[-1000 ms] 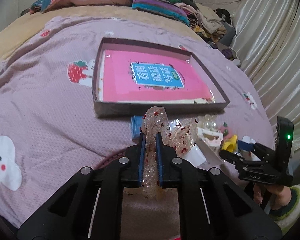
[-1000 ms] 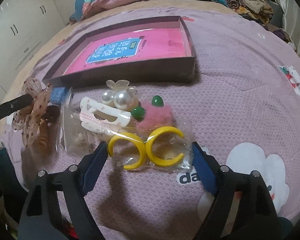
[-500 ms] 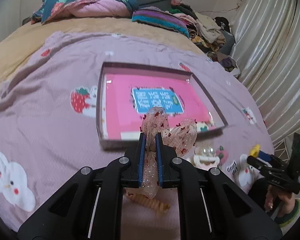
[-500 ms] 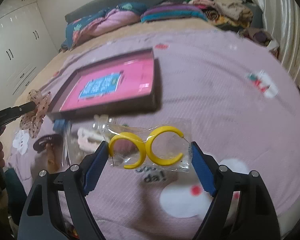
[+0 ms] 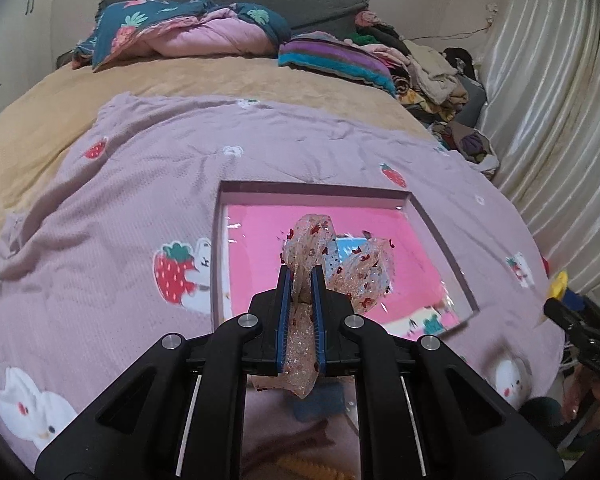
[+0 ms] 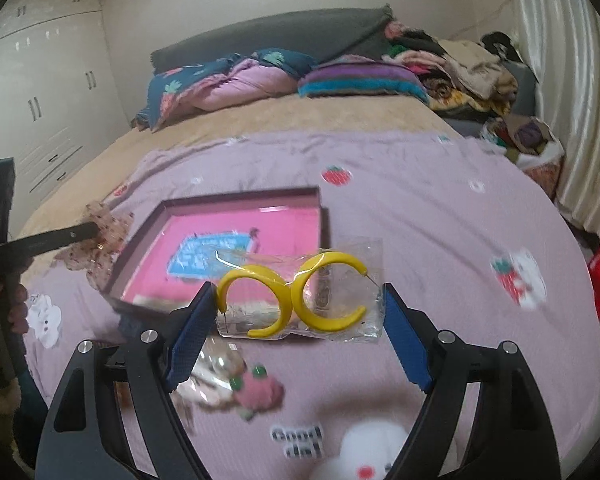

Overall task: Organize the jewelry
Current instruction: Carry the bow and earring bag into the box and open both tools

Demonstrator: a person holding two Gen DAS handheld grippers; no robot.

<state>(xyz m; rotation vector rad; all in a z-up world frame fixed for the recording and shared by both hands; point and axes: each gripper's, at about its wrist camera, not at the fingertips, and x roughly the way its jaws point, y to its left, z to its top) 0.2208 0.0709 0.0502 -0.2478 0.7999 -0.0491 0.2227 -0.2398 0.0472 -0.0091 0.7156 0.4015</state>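
Observation:
My left gripper [image 5: 300, 280] is shut on a sheer glittery bow with red specks [image 5: 332, 256] and holds it above the near edge of the shallow box [image 5: 316, 190] with a pink book inside. The bow also shows in the right wrist view [image 6: 104, 236]. My right gripper [image 6: 298, 304] is shut on a clear packet of two yellow hoop earrings [image 6: 296, 296], held wide between the blue pads above the bed, just in front of the box [image 6: 244, 196].
A pink pompom hair tie with green beads [image 6: 256, 390] and a clear packet [image 6: 216, 368] lie on the purple blanket [image 6: 420, 208] below the right gripper. Folded quilts and clothes are piled at the bed's far end. A curtain hangs at the right.
Both grippers have risen off the bed with their items. The left one has moved forward over the box's near edge; the right one has lifted the earring packet away from the pile.

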